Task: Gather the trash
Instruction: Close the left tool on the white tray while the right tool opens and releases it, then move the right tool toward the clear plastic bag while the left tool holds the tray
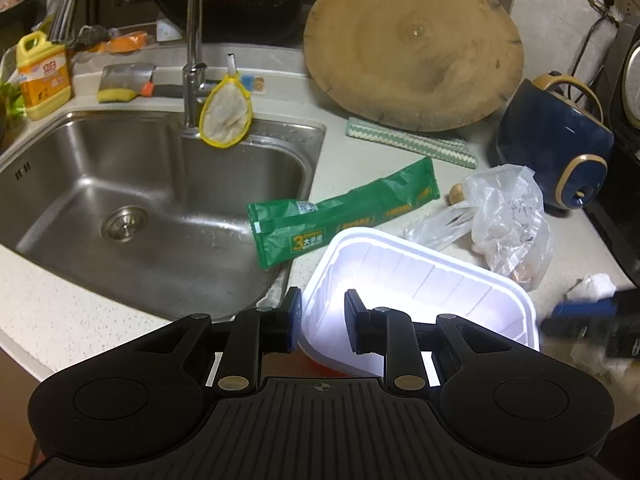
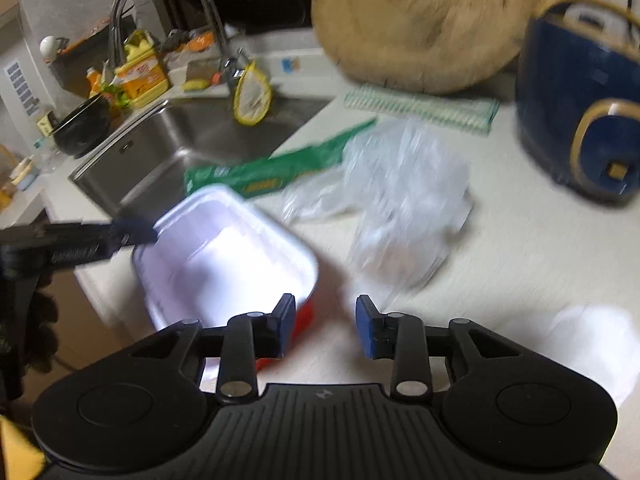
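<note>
Gripping the near wall of a white plastic container (image 1: 420, 280), the left gripper (image 1: 322, 320) has one pad outside the rim and one inside, and the tub tilts with a red underside showing below. In the left wrist view the container sits at about 5 o'clock from the steel sink (image 1: 152, 184), at the counter's front edge. A green wrapper (image 1: 340, 212) lies at 12 o'clock from the tub, partly over the sink's rim, and a crumpled clear plastic bag (image 1: 496, 220) lies at 2 o'clock, near a dark blue appliance (image 1: 560, 148). A round wooden chopping board (image 1: 412, 40) leans against the wall behind.

The right gripper (image 2: 326, 324) hangs over bare counter at the tub's right corner, jaws moderately apart with nothing between them. A crumpled white tissue (image 2: 596, 344) lies at 3 o'clock from it.
</note>
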`<state>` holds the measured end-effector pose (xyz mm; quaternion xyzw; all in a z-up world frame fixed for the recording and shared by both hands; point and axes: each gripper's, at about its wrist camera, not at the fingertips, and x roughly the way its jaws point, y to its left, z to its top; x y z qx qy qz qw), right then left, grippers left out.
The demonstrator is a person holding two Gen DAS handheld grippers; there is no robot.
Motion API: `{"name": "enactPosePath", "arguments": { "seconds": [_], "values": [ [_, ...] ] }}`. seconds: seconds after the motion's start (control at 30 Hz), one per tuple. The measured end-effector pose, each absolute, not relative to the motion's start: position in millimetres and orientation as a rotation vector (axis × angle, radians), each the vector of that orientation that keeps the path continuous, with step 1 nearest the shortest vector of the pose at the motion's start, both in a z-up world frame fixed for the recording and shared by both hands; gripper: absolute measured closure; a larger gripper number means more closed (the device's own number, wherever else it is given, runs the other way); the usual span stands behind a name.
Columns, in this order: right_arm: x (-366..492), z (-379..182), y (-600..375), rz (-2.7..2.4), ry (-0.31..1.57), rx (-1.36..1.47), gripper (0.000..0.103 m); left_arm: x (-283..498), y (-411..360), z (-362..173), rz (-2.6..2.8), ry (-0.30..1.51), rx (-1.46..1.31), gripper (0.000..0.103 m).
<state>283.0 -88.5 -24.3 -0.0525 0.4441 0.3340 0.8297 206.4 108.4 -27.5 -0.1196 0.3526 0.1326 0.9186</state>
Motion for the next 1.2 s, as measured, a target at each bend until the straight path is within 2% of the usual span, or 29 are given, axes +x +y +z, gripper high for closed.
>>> {"name": "enactPosePath", "arguments": {
  "seconds": [0.13, 0.23, 0.47, 0.73, 0.93, 1.0, 1.2],
  "values": [
    [278.5, -40.2, -82.6, 0.739, 0.992, -0.077, 0.071, 203.3, 106.7, -31.9, 0.245, 0.757, -0.29, 0.076],
    [279.9, -45.7, -74.1, 0.74, 0.999, -0.094, 0.075, 194.1, 101.8, -33.2, 0.209, 0.766, -0.337, 0.076],
    [275.6, -32.7, -68.2, 0.715, 0.9, -0.174, 0.075, 183.2, 108.3, -3.5, 0.242, 0.641, -0.294, 0.076],
    [278.6, -30.5, -85.2, 0.702, 0.88, -0.145, 0.075, 204.6, 135.2, -24.9, 0.295, 0.73, -0.295, 0.077],
    [273.2, -33.2, -93.7, 0.742, 0.911, -0.063, 0.075, 201.2, 127.5, -35.1, 0.276, 0.76, -0.322, 0.076],
    [272.9, -35.8, -90.4, 0.745, 0.917, -0.066, 0.075, 197.8, 120.9, -35.4, 0.273, 0.767, -0.334, 0.071],
    [283.2, -45.9, -80.3, 0.705, 0.926, -0.116, 0.075, 173.6, 105.7, -35.7, 0.261, 0.778, -0.413, 0.071]
  ]
}}
